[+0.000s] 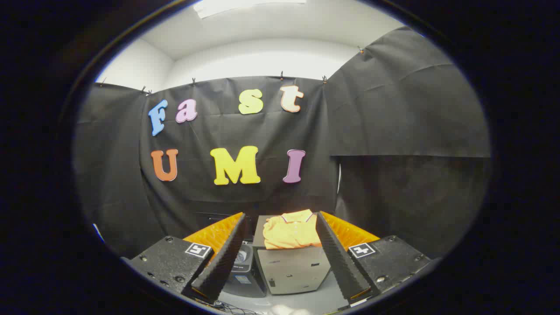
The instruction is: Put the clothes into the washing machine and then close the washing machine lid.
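Note:
A folded orange polo shirt (292, 232) lies on top of a light grey box-like cabinet (292, 267), well ahead of the fingers and between their lines. Left of the cabinet and lower stands the washing machine (243, 267), partly hidden behind the left finger; whether its lid is up I cannot tell. My gripper (280, 256) is open, with nothing between its fingers, and is held some way back from the shirt.
Black cloth walls close the booth behind and to the right of the cabinet. A pale floor (306, 302) runs below the fingers, with some dark cables (236, 309) lying near the left finger's base.

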